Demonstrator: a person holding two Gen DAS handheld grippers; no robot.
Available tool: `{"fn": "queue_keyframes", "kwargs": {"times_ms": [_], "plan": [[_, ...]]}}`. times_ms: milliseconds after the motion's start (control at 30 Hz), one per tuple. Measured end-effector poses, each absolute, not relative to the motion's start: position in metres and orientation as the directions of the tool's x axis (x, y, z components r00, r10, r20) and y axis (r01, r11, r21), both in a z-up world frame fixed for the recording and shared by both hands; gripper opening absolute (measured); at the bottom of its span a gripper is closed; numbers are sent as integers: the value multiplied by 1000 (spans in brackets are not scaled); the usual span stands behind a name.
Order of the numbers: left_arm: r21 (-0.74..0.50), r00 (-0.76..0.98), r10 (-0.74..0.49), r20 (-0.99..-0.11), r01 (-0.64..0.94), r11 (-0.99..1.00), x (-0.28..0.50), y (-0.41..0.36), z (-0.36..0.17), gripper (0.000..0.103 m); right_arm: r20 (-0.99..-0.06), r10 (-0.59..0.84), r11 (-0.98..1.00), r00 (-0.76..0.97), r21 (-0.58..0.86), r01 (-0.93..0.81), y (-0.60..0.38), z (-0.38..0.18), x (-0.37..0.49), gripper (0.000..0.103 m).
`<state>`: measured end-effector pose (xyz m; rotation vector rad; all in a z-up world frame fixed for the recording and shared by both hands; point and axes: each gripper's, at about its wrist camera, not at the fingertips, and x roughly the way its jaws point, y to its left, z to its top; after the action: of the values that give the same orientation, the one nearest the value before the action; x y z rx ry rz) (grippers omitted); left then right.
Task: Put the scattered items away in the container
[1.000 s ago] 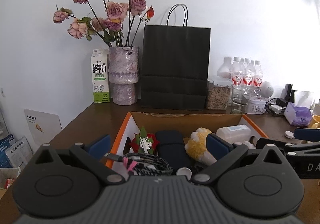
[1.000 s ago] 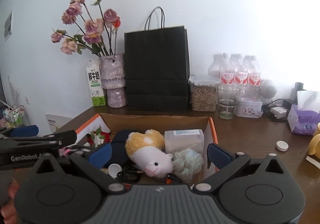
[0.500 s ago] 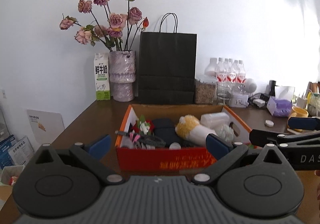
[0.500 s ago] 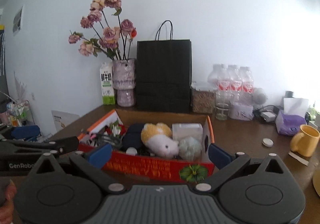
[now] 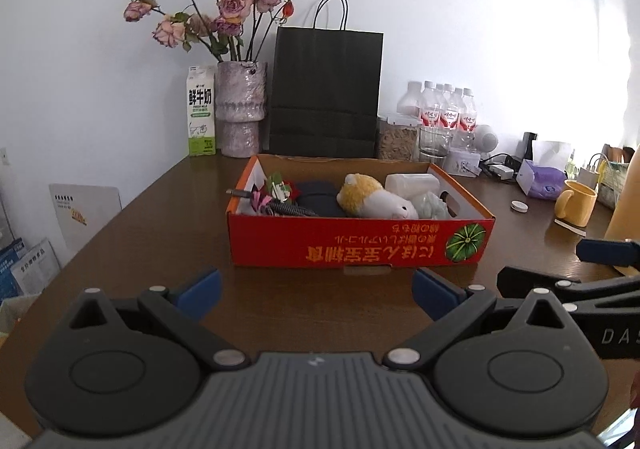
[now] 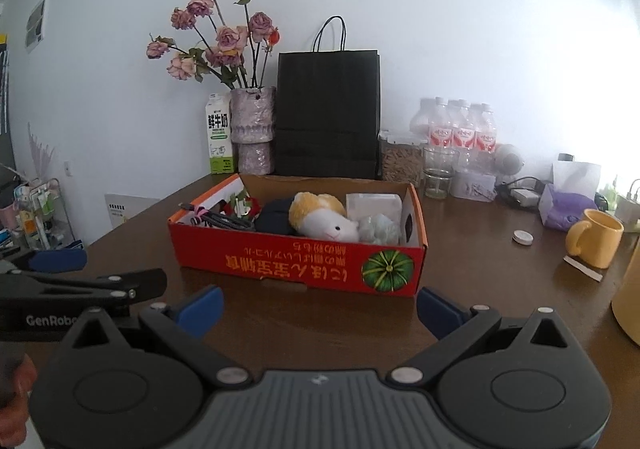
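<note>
I hold both grippers back from the box (image 5: pixel 360 245), which sits on the worktop (image 5: pixel 168 233) ahead of me. My left gripper (image 5: pixel 316 289) has its fingers spread wide with nothing between them; my right gripper (image 6: pixel 318 299) is likewise spread and empty. The box contains a cable (image 5: pixel 280 207), a dark pouch (image 5: pixel 318 195), a plush toy (image 5: pixel 372 201), a white case (image 5: pixel 412 181) and a pale green soft item (image 5: pixel 430 205). I judge the tidying nearly complete. One small white cap (image 6: pixel 523 237) lies on the worktop to the right of the box, near a yellow mug (image 6: pixel 596 237); whether it belongs to the task I cannot tell. If it does, I judge it light, rigid and smooth, so it may slip: take it across its rim with the right fingers, low against the worktop. The plush and the green item are soft and tolerate any grip. The box is cardboard and would flex if lifted by one wall.
</note>
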<state>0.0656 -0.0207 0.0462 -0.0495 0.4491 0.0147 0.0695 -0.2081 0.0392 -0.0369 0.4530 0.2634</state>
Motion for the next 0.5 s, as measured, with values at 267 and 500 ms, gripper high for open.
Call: {"fn": "queue_keyframes", "kwargs": {"times_ms": [267,500], "plan": [[-10,915,27,-402,-34,999,48,-26,47,103,-435,243,968,867,57,-243,-213,35,54,103],[-9,912,25,-409,-32,999,46,-28,43,103,-445,232,971,865,54,-233,-212,33,50,103]]}}
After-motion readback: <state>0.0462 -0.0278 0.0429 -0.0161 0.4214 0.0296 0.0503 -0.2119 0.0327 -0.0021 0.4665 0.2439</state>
